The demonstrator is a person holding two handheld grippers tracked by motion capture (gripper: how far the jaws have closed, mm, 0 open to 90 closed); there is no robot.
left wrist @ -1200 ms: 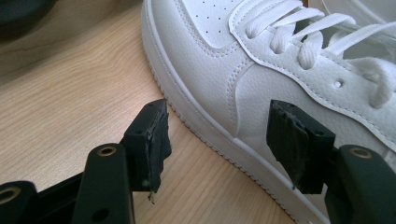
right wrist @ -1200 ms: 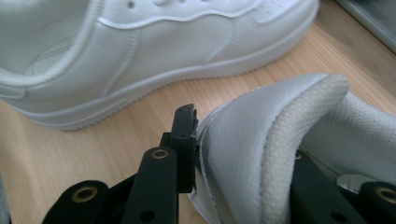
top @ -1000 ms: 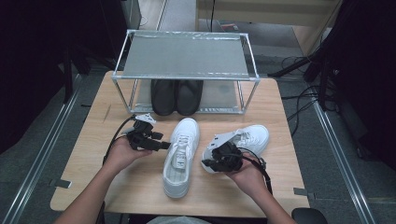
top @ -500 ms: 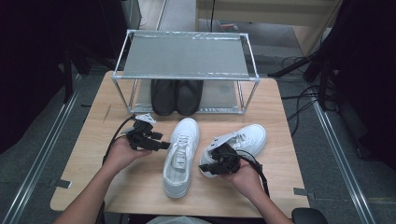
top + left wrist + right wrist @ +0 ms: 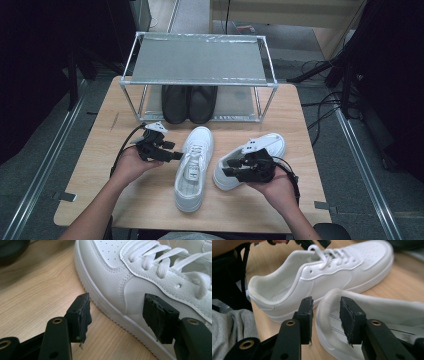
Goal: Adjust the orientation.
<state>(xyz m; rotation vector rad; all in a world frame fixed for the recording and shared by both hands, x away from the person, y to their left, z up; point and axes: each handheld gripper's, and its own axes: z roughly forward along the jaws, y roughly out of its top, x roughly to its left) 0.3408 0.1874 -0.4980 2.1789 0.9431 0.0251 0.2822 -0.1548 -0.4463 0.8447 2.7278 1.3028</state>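
- Nearest, both forearms are seen coming in from the bottom edge of the high view, each hand wrapped round a black gripper.
- The right gripper [image 5: 325, 315] is held at the heel of the right white sneaker [image 5: 250, 160]; its jaws have just been opening, the padded heel rim between them, unpinched.
- The left gripper [image 5: 116, 315] is spread beside the left white sneaker [image 5: 140, 277], of smooth pebbled leather, untouched.
- Farther off, black shoes [image 5: 189, 102] are kept under a metal rack [image 5: 200, 60] on the wooden table [image 5: 100, 145].
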